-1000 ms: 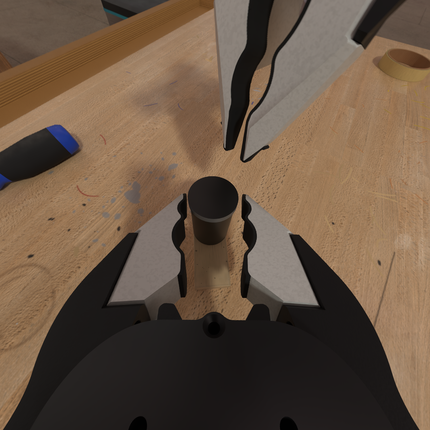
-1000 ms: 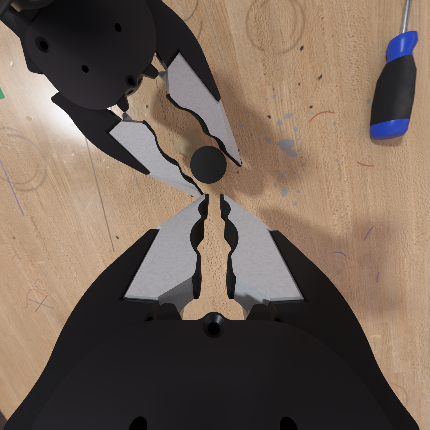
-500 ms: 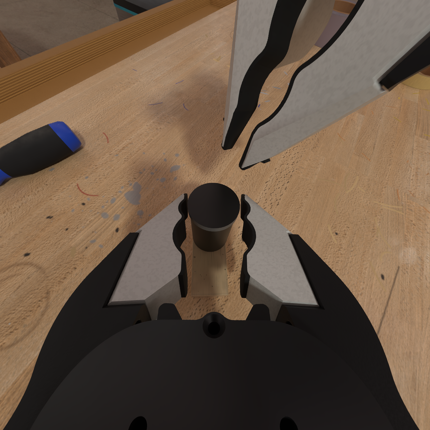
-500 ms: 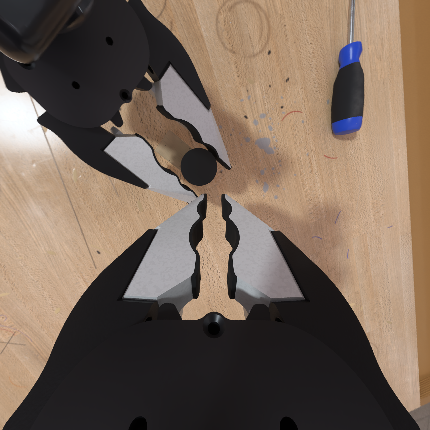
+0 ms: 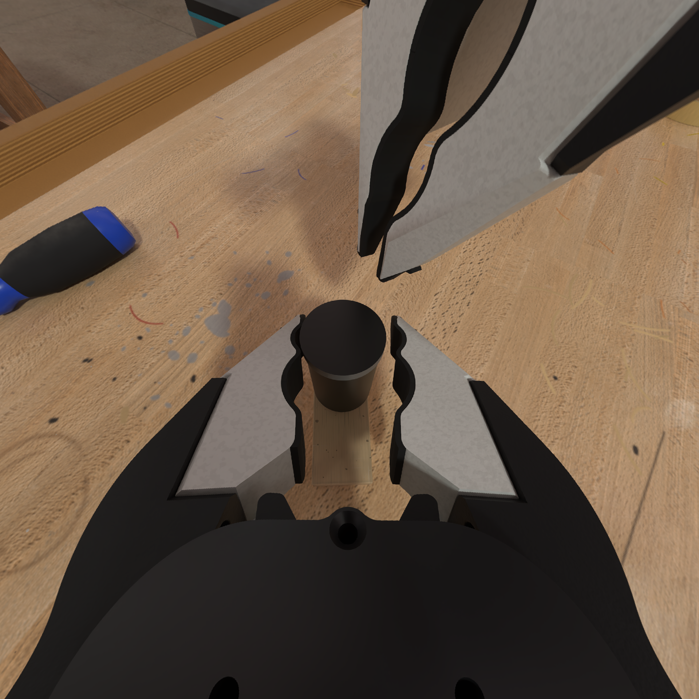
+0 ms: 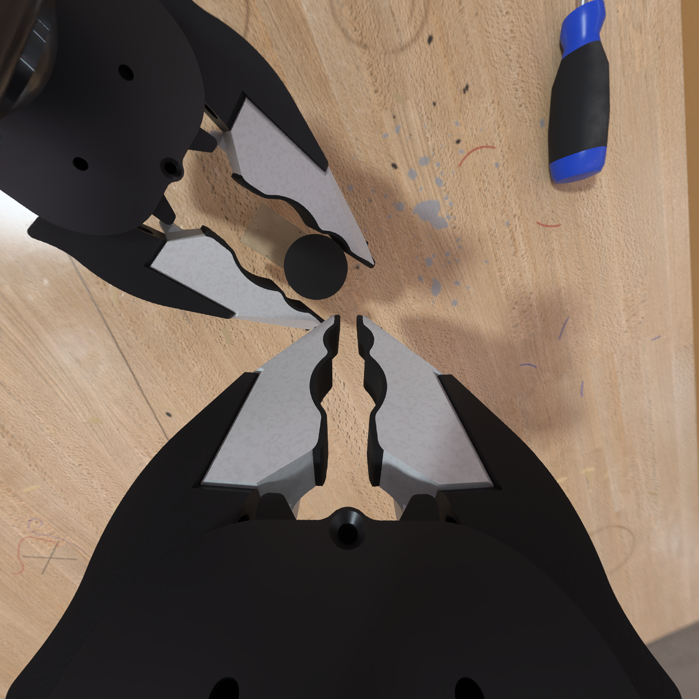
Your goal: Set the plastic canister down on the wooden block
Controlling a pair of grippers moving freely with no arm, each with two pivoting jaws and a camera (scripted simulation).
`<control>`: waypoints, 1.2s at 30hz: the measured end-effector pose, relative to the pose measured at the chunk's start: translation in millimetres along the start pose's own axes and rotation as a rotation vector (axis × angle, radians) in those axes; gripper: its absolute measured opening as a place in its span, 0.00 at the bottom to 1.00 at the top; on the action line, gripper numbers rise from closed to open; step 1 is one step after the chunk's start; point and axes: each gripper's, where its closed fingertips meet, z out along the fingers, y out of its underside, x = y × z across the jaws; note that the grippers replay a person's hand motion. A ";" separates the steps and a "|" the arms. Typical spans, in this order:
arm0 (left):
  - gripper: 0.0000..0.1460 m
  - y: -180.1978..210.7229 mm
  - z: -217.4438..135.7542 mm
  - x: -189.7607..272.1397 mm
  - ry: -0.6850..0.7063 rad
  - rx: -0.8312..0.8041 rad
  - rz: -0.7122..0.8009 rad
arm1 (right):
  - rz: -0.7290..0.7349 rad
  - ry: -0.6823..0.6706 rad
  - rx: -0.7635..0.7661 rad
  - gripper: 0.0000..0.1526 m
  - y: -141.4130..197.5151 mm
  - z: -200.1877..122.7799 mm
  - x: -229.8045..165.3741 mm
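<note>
The black plastic canister [image 5: 342,336] stands upright on the far end of a pale wooden block [image 5: 342,450] that lies flat on the bench. My left gripper [image 5: 346,321] is open, with one finger on each side of the canister's cap and a slim gap on the right side. From above, the right wrist view shows the canister [image 6: 316,266], the block [image 6: 266,232] and the left gripper [image 6: 342,295]. My right gripper [image 6: 348,319] is empty, its fingers almost together. It hangs point-down just beyond the canister, as the left wrist view [image 5: 380,264] shows.
A black and blue screwdriver [image 5: 64,257] lies to the left, and it also shows in the right wrist view [image 6: 578,113]. A raised wooden rail [image 5: 151,98] runs along the bench's far left edge. Grey paint spots mark the wood near the canister.
My right gripper has shifted a little and looms larger in the left wrist view. The left gripper, canister and block have kept their places.
</note>
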 end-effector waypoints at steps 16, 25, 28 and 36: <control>0.30 0.0 2.6 -1.5 -0.012 -0.010 0.016 | -0.036 0.048 -0.070 0.04 1.5 2.6 2.4; 0.30 -1.6 2.7 -1.4 0.008 0.001 0.009 | 0.044 -0.014 0.066 0.04 -2.9 1.4 3.3; 0.31 -1.9 2.9 -1.3 0.009 0.003 0.013 | 0.066 -0.013 0.079 0.05 -2.2 0.5 4.7; 0.30 -2.3 2.8 -1.7 0.013 0.006 0.007 | 0.090 0.019 0.083 0.03 -1.7 0.1 3.9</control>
